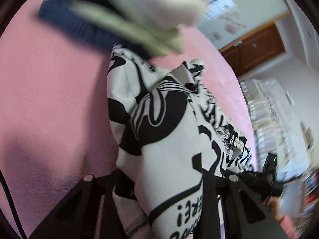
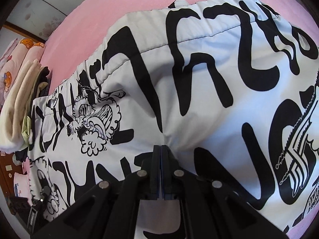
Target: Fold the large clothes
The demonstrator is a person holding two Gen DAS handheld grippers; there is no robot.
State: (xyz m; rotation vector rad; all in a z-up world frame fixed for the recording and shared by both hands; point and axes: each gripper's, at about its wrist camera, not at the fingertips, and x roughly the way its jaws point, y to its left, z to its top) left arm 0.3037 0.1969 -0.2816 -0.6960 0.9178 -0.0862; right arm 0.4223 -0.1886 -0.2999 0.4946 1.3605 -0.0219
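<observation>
Black-and-white printed cloth fills the near part of both views: a large garment (image 2: 199, 69) spread on a pink bed (image 2: 123, 6); in the right wrist view the right gripper (image 2: 161, 146) sits low at centre with its jaws pressed together, and the fabric puckers right at their tips, so it appears to be pinching a small fold, though the cloth between the pads is hidden; in the left wrist view the left gripper (image 1: 169, 181) stands at the bottom of the frame, jaws narrowed around a bunched length of the same garment that runs up from between the fingers toward mid-frame, and it looks clamped on that bunch; the picture is blurred, so the contact is a judgement; beyond it the pink bed spreads to the left, and a stack of folded clothes (image 1: 123, 20), cream, pale green and dark blue, sits at the upper left and top; a wooden door (image 1: 253, 47) shows at the upper right. By its look the garment is thin, light and limp, likely smooth enough to slide through a loose pinch; it will sag and crease wherever unsupported; hems, stitched seams and corners offer the firmest hold, with the two grips kept apart to stretch an edge straight.
</observation>
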